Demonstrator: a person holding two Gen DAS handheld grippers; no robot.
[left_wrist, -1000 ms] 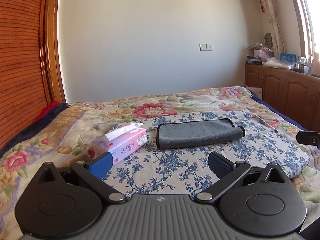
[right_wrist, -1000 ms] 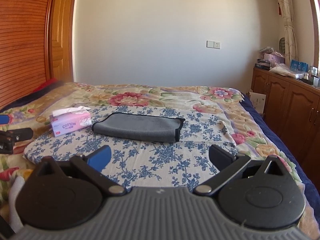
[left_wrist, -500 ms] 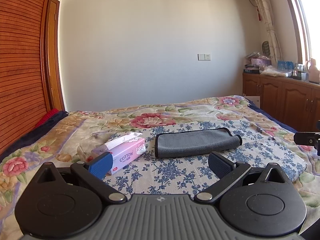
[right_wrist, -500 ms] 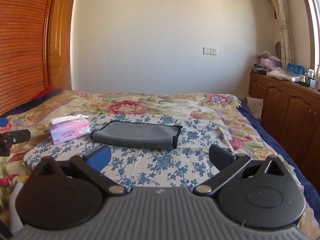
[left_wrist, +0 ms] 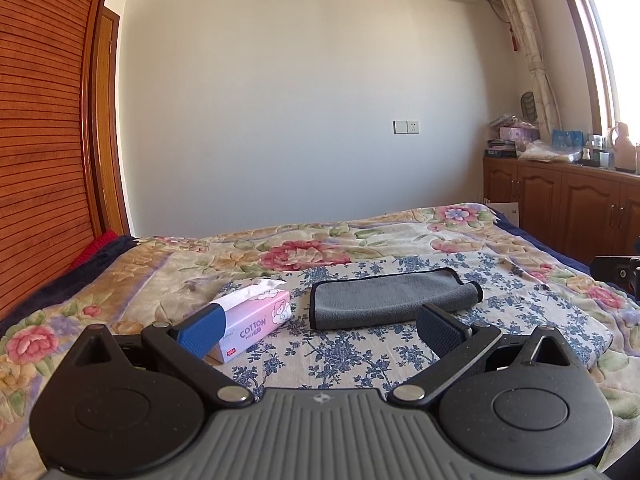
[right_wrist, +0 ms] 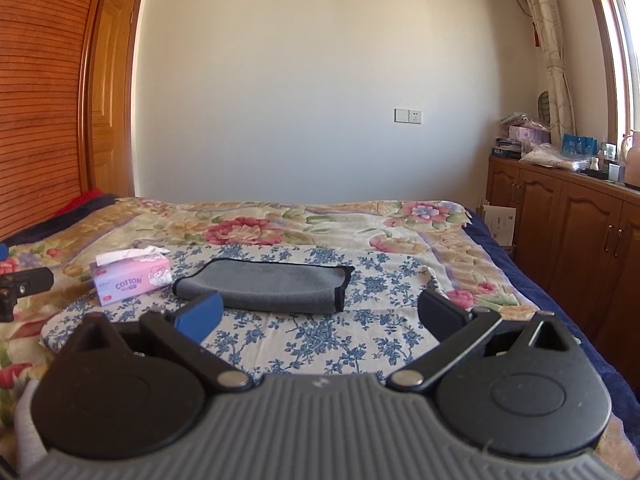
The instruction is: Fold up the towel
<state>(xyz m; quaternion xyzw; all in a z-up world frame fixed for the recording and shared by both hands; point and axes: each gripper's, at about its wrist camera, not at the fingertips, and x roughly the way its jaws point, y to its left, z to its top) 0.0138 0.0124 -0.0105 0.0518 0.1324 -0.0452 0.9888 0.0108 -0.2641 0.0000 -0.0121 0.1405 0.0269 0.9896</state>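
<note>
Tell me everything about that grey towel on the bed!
The towel is grey with a thin black edge, and it looks soft and fuzzy. It is already folded into a long flat bundle, lying on the blue-flowered cloth spread over the bed. A pink tissue box sits beside it, close by but not touching. Neither the left gripper nor the right gripper touches it; both are open.

Plain white wall (left_wrist: 280,120), slatted wood wardrobe (left_wrist: 40,140) left, sunlit window (right_wrist: 624,40), wooden cabinets (right_wrist: 560,224) right.
</note>
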